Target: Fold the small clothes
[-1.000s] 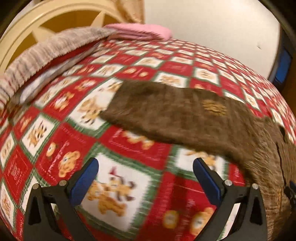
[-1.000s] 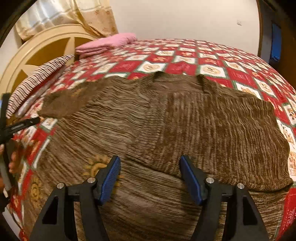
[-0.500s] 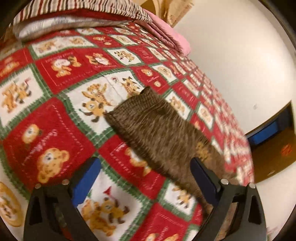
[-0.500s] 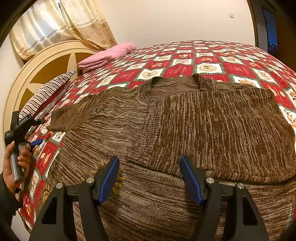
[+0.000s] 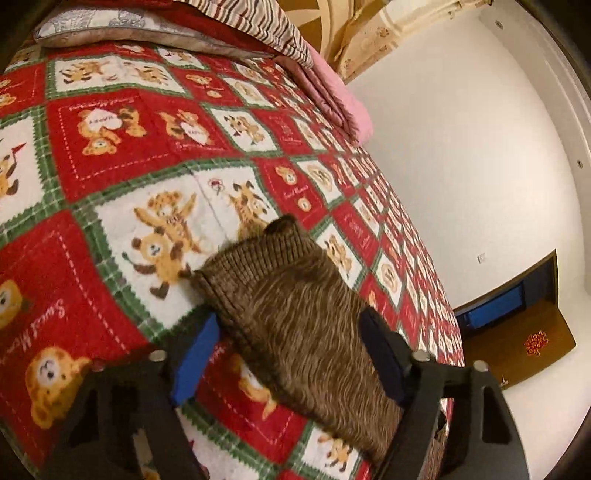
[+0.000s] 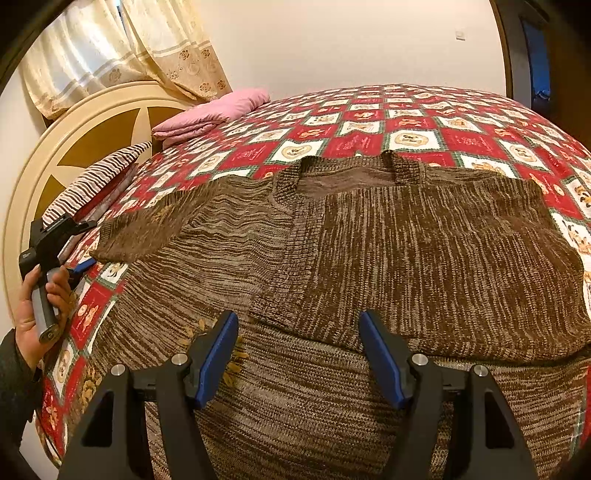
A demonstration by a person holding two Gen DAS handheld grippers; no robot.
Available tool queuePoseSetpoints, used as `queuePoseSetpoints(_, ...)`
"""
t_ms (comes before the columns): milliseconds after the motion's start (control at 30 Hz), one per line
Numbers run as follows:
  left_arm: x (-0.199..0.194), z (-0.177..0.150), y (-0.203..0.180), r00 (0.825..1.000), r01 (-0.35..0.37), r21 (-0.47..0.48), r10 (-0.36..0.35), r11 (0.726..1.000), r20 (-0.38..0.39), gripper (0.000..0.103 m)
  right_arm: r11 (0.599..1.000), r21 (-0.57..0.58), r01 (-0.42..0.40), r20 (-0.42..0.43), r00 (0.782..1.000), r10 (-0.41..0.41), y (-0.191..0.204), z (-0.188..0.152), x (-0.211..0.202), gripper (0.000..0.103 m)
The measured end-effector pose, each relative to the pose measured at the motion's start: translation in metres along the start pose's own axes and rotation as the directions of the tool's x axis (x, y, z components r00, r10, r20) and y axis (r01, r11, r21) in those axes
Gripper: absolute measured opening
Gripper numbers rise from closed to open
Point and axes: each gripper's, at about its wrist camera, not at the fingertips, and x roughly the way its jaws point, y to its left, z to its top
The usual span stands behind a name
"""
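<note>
A brown knit sweater (image 6: 369, 258) lies flat on the bed, its right side folded over the body. Its left sleeve (image 6: 147, 232) stretches out to the left. In the left wrist view that sleeve (image 5: 295, 314) lies between the fingers of my left gripper (image 5: 291, 354), which is open with the ribbed cuff (image 5: 258, 254) just ahead. The left gripper also shows in the right wrist view (image 6: 79, 264), at the sleeve's cuff end. My right gripper (image 6: 299, 358) is open and empty, over the sweater's lower part near the folded edge.
The bed has a red, white and green bear-print blanket (image 6: 406, 129). A striped pillow (image 5: 221, 22) and a folded pink blanket (image 6: 214, 114) lie by the cream headboard (image 6: 74, 133). A white wall and a doorway (image 5: 517, 314) are beyond the bed.
My left gripper has moved forward so the sleeve now lies between its fingers. My right gripper has stayed nearly still over the sweater.
</note>
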Motion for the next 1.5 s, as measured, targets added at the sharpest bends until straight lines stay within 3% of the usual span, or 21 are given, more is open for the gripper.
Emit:
queuePoseSetpoints(67, 0.001, 0.003, 0.003, 1.0, 0.0, -0.005, 0.0, 1.0, 0.014, 0.064, 1.0, -0.001, 0.003, 0.003, 1.0, -0.003, 0.0, 0.0, 0.0, 0.069)
queuePoseSetpoints(167, 0.008, 0.006, 0.008, 1.0, -0.01, 0.003, 0.01, 1.0, 0.009, 0.04, 1.0, 0.002, 0.002, 0.006, 1.0, -0.002, -0.001, -0.001, -0.001, 0.069)
queuePoseSetpoints(233, 0.01, 0.008, 0.014, 1.0, -0.023, -0.016, 0.023, 1.0, -0.003, 0.01, 1.0, 0.005, -0.002, 0.007, 1.0, 0.002, -0.001, -0.001, -0.001, 0.069)
queuePoseSetpoints(600, -0.019, 0.013, 0.017, 1.0, 0.009, -0.066, -0.01, 0.998, -0.015, 0.007, 0.998, 0.046, -0.045, 0.011, 0.999, 0.044, -0.009, 0.002, -0.006, 0.069)
queuePoseSetpoints(700, -0.032, 0.017, 0.007, 0.999, 0.033, -0.051, -0.033, 0.998, -0.001, 0.007, 0.999, 0.031, -0.011, 0.039, 0.999, 0.01, -0.007, 0.007, -0.027, 0.069)
queuePoseSetpoints(833, -0.039, 0.021, -0.012, 0.999, 0.044, -0.016, -0.044, 0.999, 0.012, 0.007, 0.999, -0.005, -0.042, 0.093, 0.995, 0.042, -0.012, 0.006, -0.062, 0.07)
queuePoseSetpoints(1000, -0.047, 0.018, -0.05, 0.998, 0.046, 0.059, -0.049, 0.997, 0.05, 0.007, 0.996, -0.048, 0.07, 0.144, 0.988, -0.062, -0.043, -0.004, -0.097, 0.07)
queuePoseSetpoints(1133, -0.056, 0.006, -0.09, 0.995, 0.051, 0.167, -0.065, 0.985, 0.079, 0.006, 0.989, 0.039, 0.145, 0.186, 0.971, -0.15, -0.088, -0.015, -0.121, 0.07)
queuePoseSetpoints(1333, -0.058, -0.036, -0.166, 0.991, 0.073, 0.348, -0.106, 0.935, 0.077, 0.006, 0.954, 0.219, 0.205, 0.236, 0.938, -0.255, -0.141, -0.039, -0.139, 0.071)
queuePoseSetpoints(1500, -0.044, -0.113, -0.237, 0.992, 0.086, 0.529, -0.124, 0.844, 0.036, 0.006, 0.917, 0.36, 0.173, 0.207, 0.944, -0.259, -0.167, -0.05, -0.135, 0.071)
